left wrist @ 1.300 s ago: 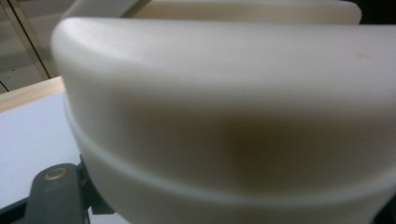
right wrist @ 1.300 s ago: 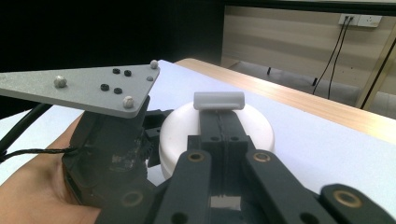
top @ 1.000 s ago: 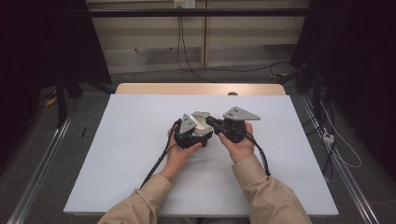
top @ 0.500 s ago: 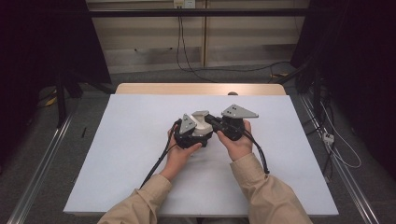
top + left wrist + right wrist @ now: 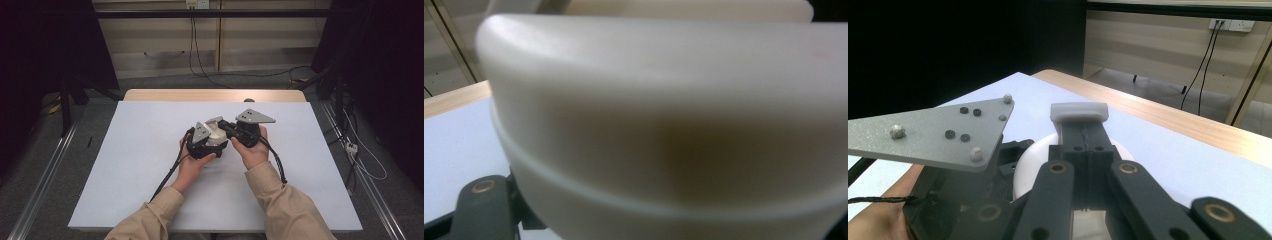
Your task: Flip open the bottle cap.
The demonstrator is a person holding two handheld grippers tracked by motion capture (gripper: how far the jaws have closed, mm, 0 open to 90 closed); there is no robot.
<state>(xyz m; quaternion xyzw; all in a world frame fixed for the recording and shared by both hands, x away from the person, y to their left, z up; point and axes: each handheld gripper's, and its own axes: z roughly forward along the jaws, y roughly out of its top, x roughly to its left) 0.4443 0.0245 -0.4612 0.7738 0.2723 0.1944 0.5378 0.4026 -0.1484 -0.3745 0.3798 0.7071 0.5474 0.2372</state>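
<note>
Nothing much has moved since the earlier frames: both hands sit at the middle of the table (image 5: pixel 150 150), same pose, with the white object (image 5: pixel 216 133) between them.

Left claw (image 5: pixel 212 140): in the high view it's pressed against the white object, and in the left gripper view the cream-white rounded surface (image 5: pixel 664 125) sits right up against the lens, a seam line running round it. Jaws look clamped on it, closed as far as they go on this thing, so it reads as a firm hold. Right claw (image 5: pixel 1079 112): in the right gripper view its two black jaws stand together with no gap, the pale tip cap at the end, nothing between them; they rest over the top of the white object (image 5: pixel 1023 165). So shut, holding nothing.

White object is lifted just off or resting on the table surface, can't tell which, held at the left claw, right claw touching or just beside it from the person's right.

Step in hand, my guess: steadying the object with the left while the right lines up for a grip or a push on the top part. Next move likely needs the right jaws to open and take the upper piece, left keeping it fixed.

Difference from the earlier frames: basically none, no shift in the object.
</note>
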